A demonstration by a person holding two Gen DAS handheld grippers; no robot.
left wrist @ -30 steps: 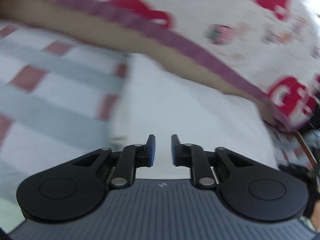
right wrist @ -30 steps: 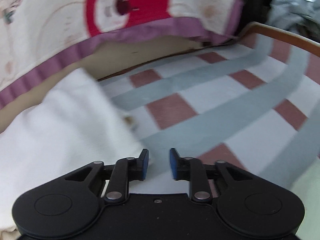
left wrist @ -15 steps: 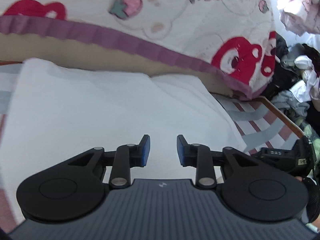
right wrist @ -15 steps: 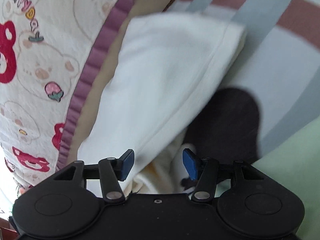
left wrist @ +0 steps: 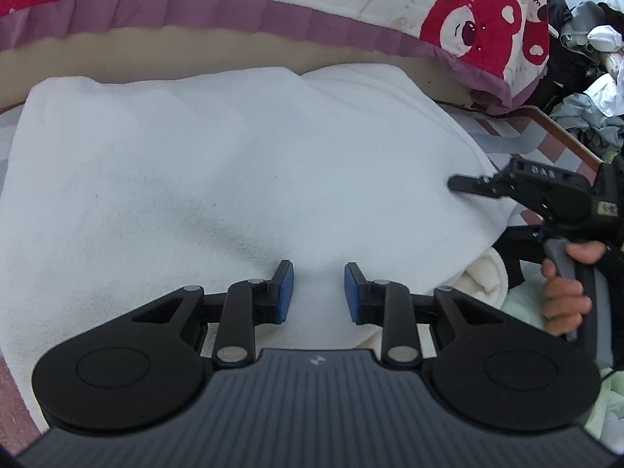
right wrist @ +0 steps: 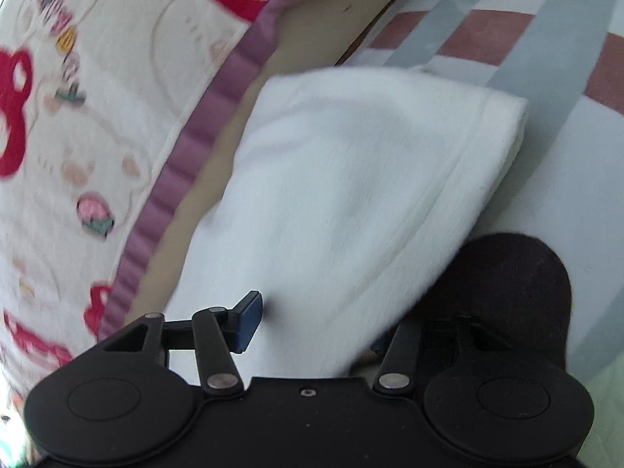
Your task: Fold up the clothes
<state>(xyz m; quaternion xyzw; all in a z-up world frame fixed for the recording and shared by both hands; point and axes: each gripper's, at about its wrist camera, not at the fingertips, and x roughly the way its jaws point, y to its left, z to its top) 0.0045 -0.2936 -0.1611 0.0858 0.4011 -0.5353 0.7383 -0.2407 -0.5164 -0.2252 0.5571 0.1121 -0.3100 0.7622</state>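
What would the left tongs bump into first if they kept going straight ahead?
Most likely the white folded cloth. The left tongs point down at it with nothing in between, and it fills the view ahead. Beyond lies the bear-print quilt; the exact gap is hard to judge.

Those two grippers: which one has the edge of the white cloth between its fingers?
The right gripper: the white cloth hem runs between its spread fingers, one above and one beneath. The left gripper only hovers above the flat top.
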